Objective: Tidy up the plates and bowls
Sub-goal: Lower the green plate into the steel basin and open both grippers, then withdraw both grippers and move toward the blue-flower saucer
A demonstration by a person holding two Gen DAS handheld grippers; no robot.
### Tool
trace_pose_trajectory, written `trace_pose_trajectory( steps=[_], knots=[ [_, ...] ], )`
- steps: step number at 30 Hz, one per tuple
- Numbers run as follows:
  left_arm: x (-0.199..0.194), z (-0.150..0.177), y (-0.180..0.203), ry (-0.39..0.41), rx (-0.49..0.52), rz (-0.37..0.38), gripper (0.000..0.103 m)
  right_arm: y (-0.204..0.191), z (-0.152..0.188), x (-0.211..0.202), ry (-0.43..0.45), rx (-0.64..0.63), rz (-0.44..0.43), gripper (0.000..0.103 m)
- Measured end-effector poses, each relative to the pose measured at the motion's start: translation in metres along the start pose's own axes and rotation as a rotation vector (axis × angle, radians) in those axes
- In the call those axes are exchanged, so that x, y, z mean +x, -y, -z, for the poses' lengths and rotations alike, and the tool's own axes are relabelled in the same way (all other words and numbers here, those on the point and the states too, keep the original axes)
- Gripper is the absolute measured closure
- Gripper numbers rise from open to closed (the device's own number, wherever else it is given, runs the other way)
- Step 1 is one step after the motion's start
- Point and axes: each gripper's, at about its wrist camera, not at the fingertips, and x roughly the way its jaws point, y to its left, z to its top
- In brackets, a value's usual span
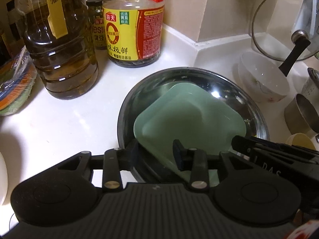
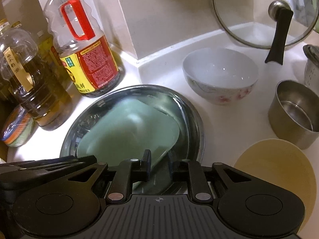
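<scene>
Green dish [image 1: 187, 117], squarish with rounded corners, lies tilted inside the steel basin [image 1: 257, 117] on the white bench [image 1: 65, 117], its near edge raised toward both cameras. In the left wrist view the left hand-held gripper [image 1: 157, 155] straddles the dish's near-left edge at 6 o'clock of the basin: one finger stands outside the rim, the other over the dish's inside, and a gap shows between pads and dish, so the jaws are partly open and not clamping. In the right wrist view the right hand-held gripper [image 2: 159, 165] stands at the dish's near-right edge, left finger [image 2: 146, 164] over the dish's inside and right finger inside the basin wall, jaws likewise partly open with the rim between them but not pinched. A white bowl [image 2: 219, 75] with pink flowers sits on the bench at about 1 o'clock from the basin, apart from it. A glass lid [image 2: 259, 16] leans against the wall behind the bowl. At 3 o'clock stands a steel cup [image 2: 295, 113], and nearer, a pale yellow plate [image 2: 279, 169]. At 11 o'clock of the basin is a soy sauce bottle [image 1: 133, 31]; an oil bottle [image 1: 59, 45] stands at 9 to 10 o'clock.
</scene>
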Motion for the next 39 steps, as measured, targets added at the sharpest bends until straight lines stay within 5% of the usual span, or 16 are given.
trace_pose_trajectory(
  steps=[4, 22, 39],
  knots=[
    [-0.01, -0.001, -0.003, 0.017, -0.006, 0.002, 0.067, -0.002, 0.0, -0.009, 0.031, -0.007, 0.004, 0.057],
    [-0.094, 0.034, -0.015, 0.072, -0.085, -0.044, 0.047, -0.008, 0.017, -0.068, 0.059, -0.106, -0.138, 0.034],
    [-0.158, 0.105, 0.002, 0.096, -0.193, -0.138, 0.047, 0.004, 0.064, -0.118, 0.01, -0.209, -0.249, 0.031]
  ],
)
